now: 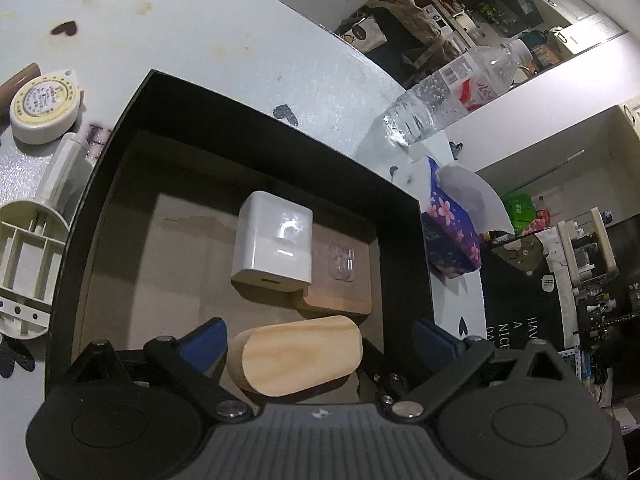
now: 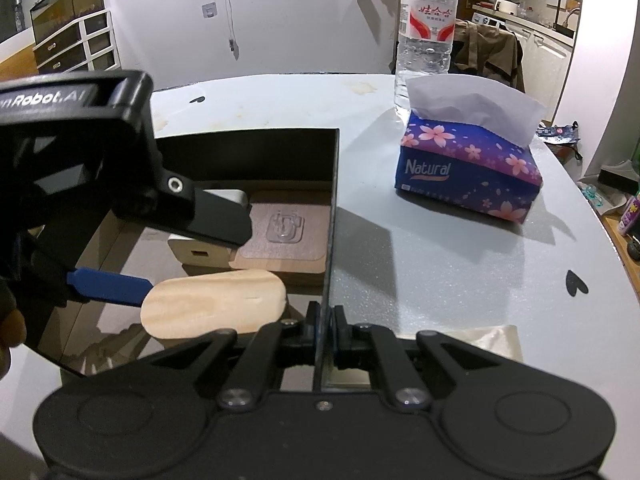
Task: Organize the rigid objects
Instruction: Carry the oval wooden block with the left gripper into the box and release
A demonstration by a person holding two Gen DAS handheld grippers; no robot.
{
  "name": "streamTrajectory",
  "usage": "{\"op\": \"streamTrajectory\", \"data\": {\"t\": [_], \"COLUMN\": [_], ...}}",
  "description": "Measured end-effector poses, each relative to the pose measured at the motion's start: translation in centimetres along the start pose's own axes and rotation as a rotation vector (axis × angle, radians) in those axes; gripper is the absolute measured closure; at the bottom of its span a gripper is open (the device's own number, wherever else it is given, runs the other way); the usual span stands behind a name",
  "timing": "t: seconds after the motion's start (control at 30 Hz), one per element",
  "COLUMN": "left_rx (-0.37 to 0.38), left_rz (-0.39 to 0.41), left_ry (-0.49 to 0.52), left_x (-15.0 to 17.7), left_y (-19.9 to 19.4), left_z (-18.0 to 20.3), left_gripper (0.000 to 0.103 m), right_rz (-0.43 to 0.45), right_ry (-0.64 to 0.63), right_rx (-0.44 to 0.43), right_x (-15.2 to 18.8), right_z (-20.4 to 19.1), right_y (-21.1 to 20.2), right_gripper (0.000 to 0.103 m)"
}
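A black open box (image 1: 224, 116) lies on the grey table. Inside it are a white charger cube (image 1: 274, 240), a flat wooden square (image 1: 340, 280) with a clear plastic piece on it, and a pale oval wooden block (image 1: 296, 356). My left gripper (image 1: 320, 340) is open down inside the box. The oval block (image 2: 216, 304) lies between its blue pads (image 1: 204, 340), with a gap on the right side. My right gripper (image 2: 325, 332) is shut on the box's thin right wall (image 2: 332, 208), near its front corner.
Left of the box lie a round tape measure (image 1: 44, 108), a white tube (image 1: 66, 168) and a ribbed white plastic part (image 1: 28, 248). A water bottle (image 2: 426, 32) and a floral tissue pack (image 2: 468, 168) stand to the right. The table edge curves at far right.
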State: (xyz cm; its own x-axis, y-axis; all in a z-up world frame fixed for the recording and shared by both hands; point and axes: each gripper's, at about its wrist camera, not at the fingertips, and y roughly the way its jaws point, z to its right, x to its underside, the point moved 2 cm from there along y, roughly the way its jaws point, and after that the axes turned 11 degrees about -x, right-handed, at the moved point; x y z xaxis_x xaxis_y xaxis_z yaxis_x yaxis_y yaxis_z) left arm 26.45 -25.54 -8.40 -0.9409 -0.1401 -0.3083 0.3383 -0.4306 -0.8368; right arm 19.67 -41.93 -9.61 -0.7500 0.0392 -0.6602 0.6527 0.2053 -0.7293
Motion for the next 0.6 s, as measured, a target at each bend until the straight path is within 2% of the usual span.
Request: {"op": "streamTrajectory", "data": {"t": [0.2,0.27,0.4,0.47,0.6], "left_rx": [-0.001,-0.001,-0.058,-0.097,-0.123], "left_rz": [0.001,-0.024,0.018,0.026,-0.047], "left_ry": [0.036,0.092,0.248,0.336,0.419], "left_x": [0.0,0.1,0.6,0.7,0.8], "left_y": [-0.5,-0.7,-1.5,-1.6,-0.7], "left_z": [-0.1,0.2,1.2,1.6,1.8], "left_gripper": [0.005,0.007,0.026,0.028,0.026], "right_rz": [0.0,0.0,0.0,0.0,0.001], "right_ry": [0.001,0.001,0.0,0.0,0.0], "right_rx": [0.0,0.0,0.0,0.0,0.0], "right_x": [0.0,0.0,0.0,0.0,0.0], "right_z": [0.0,0.0,0.0,0.0,0.0], "right_y": [0.0,0.0,0.0,0.0,0.1], "right_gripper": [0.096,0.096,0.096,0.096,0.096]}}
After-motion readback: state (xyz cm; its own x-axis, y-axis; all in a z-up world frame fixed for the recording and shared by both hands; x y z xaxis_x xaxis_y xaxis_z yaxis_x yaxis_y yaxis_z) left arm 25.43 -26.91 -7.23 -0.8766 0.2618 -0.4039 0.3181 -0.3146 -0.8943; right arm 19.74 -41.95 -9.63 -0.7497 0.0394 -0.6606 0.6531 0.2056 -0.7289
